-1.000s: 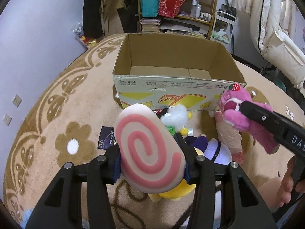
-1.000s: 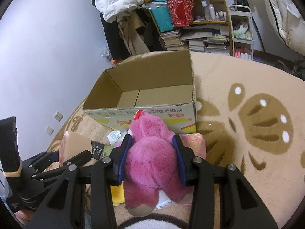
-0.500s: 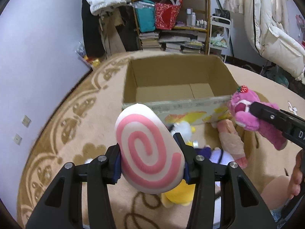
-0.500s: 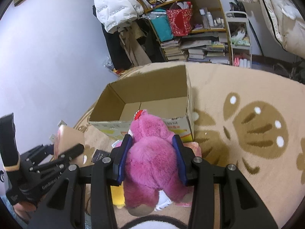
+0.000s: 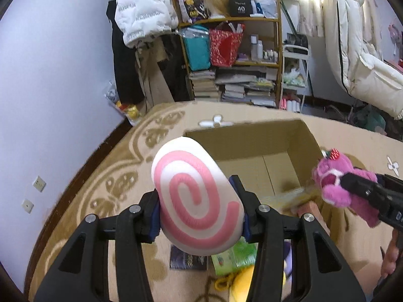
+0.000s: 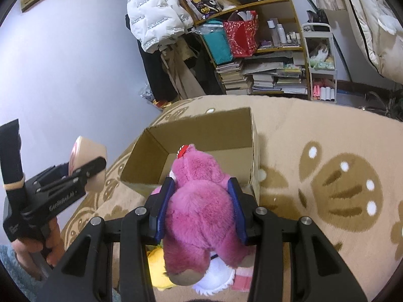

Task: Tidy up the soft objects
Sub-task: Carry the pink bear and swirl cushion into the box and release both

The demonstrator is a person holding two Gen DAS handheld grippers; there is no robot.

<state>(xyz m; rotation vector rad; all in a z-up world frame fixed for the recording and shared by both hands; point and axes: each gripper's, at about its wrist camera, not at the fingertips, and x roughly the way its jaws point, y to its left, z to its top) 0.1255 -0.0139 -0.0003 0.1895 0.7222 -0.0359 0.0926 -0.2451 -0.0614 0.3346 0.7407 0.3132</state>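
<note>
My left gripper [image 5: 199, 209] is shut on a white plush with a pink spiral [image 5: 196, 196], held up in front of the near left edge of an open cardboard box [image 5: 254, 138]. My right gripper [image 6: 201, 206] is shut on a pink plush bear [image 6: 201, 201] with a red strawberry on its head, held above the box's near wall [image 6: 141, 183]. The bear also shows at the right of the left wrist view [image 5: 337, 183], and the spiral plush at the left of the right wrist view [image 6: 88, 161]. The box floor is bare.
A beige rug with brown patterns [image 6: 327, 171] covers the floor. Below the grippers lie a yellow plush [image 5: 241, 284], a green packet [image 5: 234, 256], a dark card [image 5: 187, 260] and a white plush [image 6: 214, 274]. A cluttered bookshelf [image 5: 239, 58] and hanging coats [image 5: 141, 12] stand behind the box.
Both grippers have risen with their plush toys and moved toward the box. The toys left on the rug now sit lower in both views.
</note>
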